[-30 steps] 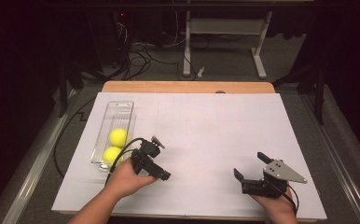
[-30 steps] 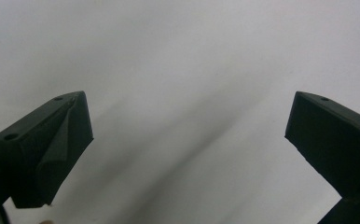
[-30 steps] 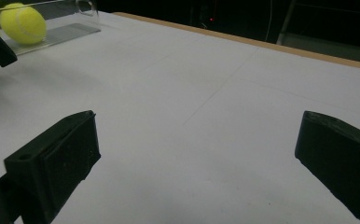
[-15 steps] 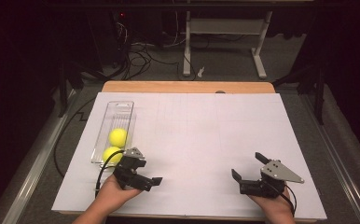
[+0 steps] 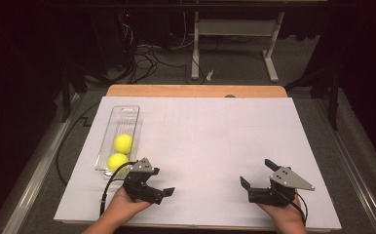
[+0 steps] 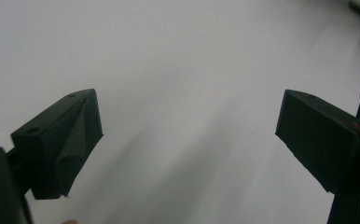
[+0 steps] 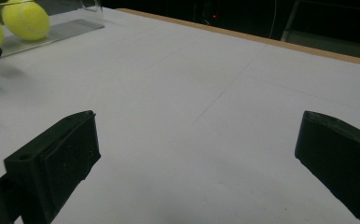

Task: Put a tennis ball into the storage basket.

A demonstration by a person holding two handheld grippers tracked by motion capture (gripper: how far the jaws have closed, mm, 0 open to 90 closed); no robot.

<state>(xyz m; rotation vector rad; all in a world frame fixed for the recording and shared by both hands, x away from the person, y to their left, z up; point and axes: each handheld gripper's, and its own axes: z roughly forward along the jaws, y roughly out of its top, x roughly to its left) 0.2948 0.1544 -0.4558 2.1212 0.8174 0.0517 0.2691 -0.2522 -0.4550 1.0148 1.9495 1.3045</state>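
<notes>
Left gripper [image 5: 158, 193]: jaws stand apart with nothing between them; they have just been closing slightly over bare white surface, as the left gripper view confirms. It sits at the lower left of the high view, just below and right of the near end of the clear tray [image 5: 129, 113].

Right gripper [image 5: 257, 183]: jaws spread wide and empty, resting at the lower right of the high view. Its own view looks across the white sheet toward the tray at the upper left of that frame.

Task items: 2 yellow tennis balls lie inside the tray, in its near half. The near ball [image 5: 117, 161] is just beside the left gripper; the far ball [image 5: 123, 143] sits directly behind it, touching or almost so. Both also appear in the right gripper view [image 7: 26, 20].

Progress, as judged: both balls are in the tray and neither gripper holds anything. The white sheet [image 5: 225, 136] carries no further loose items, so the placing work appears complete; little seems left beyond parking both grippers.
</notes>
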